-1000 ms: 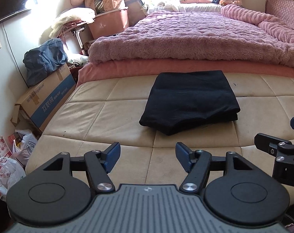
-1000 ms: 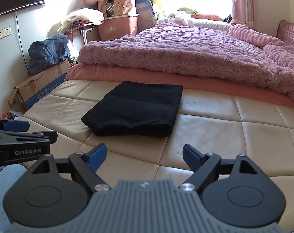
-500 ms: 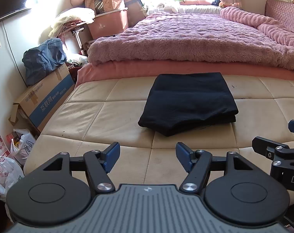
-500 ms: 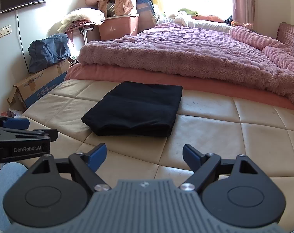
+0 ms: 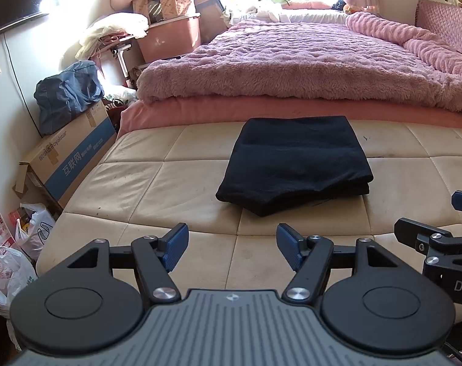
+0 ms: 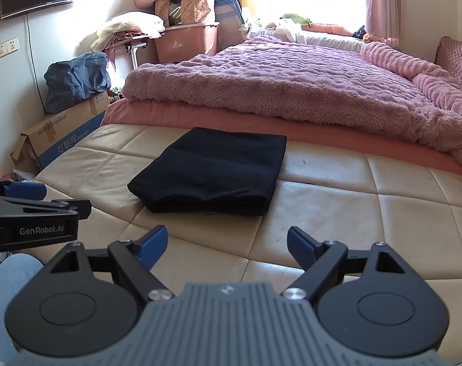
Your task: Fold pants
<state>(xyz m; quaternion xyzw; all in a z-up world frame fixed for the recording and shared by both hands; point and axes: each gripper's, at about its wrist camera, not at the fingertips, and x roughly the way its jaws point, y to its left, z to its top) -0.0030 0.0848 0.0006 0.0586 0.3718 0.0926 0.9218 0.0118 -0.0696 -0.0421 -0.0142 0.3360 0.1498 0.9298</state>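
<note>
pants (image 5: 295, 161): lying folded in a neat black rectangle on the cream mattress (image 5: 158, 183), near the pink blanket (image 5: 292, 70) | left gripper (image 5: 232, 245): hovering spread, empty | right gripper (image 6: 228, 245): hovering spread, empty | progress: folding looking finished, nothing apparently remaining

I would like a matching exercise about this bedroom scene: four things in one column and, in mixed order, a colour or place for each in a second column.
Things:
1. folded pants
2. fluffy blanket
3. blue bag
4. storage tub

Descriptions:
A. on top of the cardboard box
B. black, lying on the cream mattress
C. pink plastic, with bedding stacked on it
D. mauve, spread over the back part of the bed

Pairs: 1-B, 2-D, 3-A, 4-C
</note>
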